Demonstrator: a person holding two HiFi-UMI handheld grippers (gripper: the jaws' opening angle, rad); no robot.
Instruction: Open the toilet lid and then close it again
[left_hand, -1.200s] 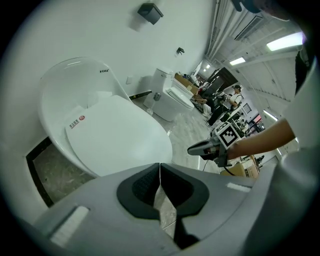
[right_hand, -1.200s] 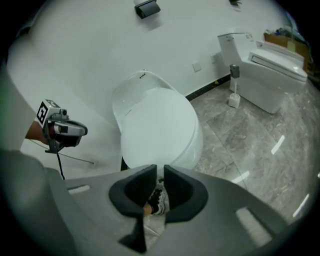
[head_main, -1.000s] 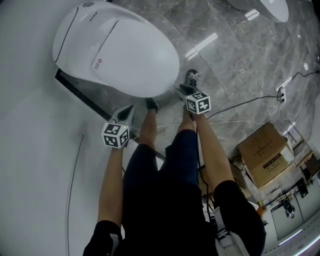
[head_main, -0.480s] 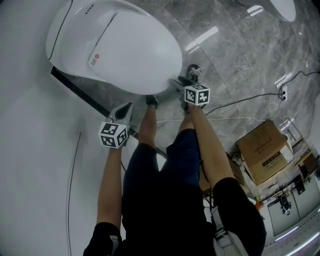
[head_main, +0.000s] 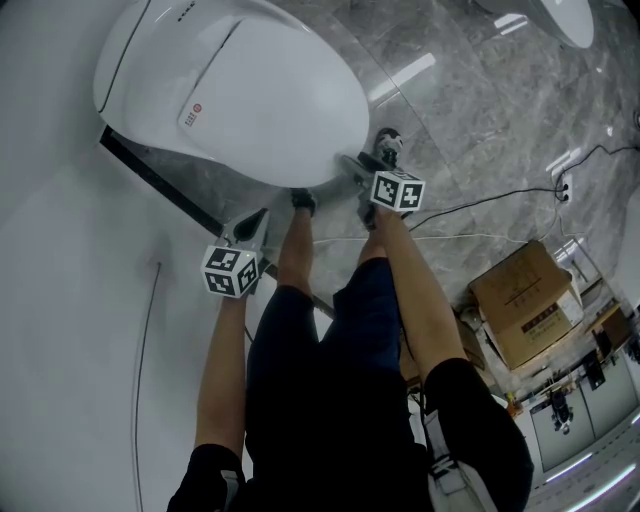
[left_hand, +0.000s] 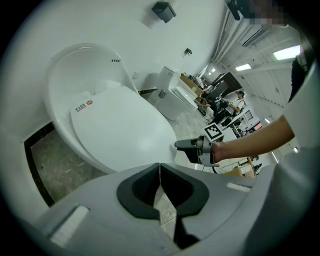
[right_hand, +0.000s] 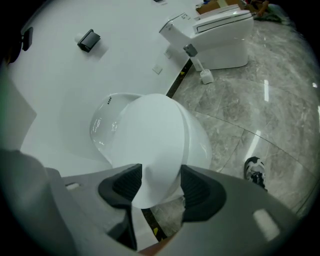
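The white toilet stands with its lid (head_main: 250, 100) down; the lid also fills the left gripper view (left_hand: 115, 130) and the right gripper view (right_hand: 150, 140). My right gripper (head_main: 352, 172) is at the front rim of the bowl, on its right side. Its jaws are opening and stand wide apart (right_hand: 160, 175), with the lid's front edge showing between them and the pads not pressing on it. My left gripper (head_main: 260, 218) hangs off the bowl's front left, shut with nothing in it (left_hand: 160, 167). From there I see the right gripper (left_hand: 192, 146) beside the rim.
The person's legs and shoes (head_main: 386, 145) stand right in front of the bowl. A cardboard box (head_main: 527, 305) and cables (head_main: 480, 210) lie on the marble floor to the right. A second toilet (right_hand: 220, 30) stands further along the white wall.
The right gripper has edged closer to the toilet's front rim and its marker cube has rolled. The left gripper has stayed where it was.
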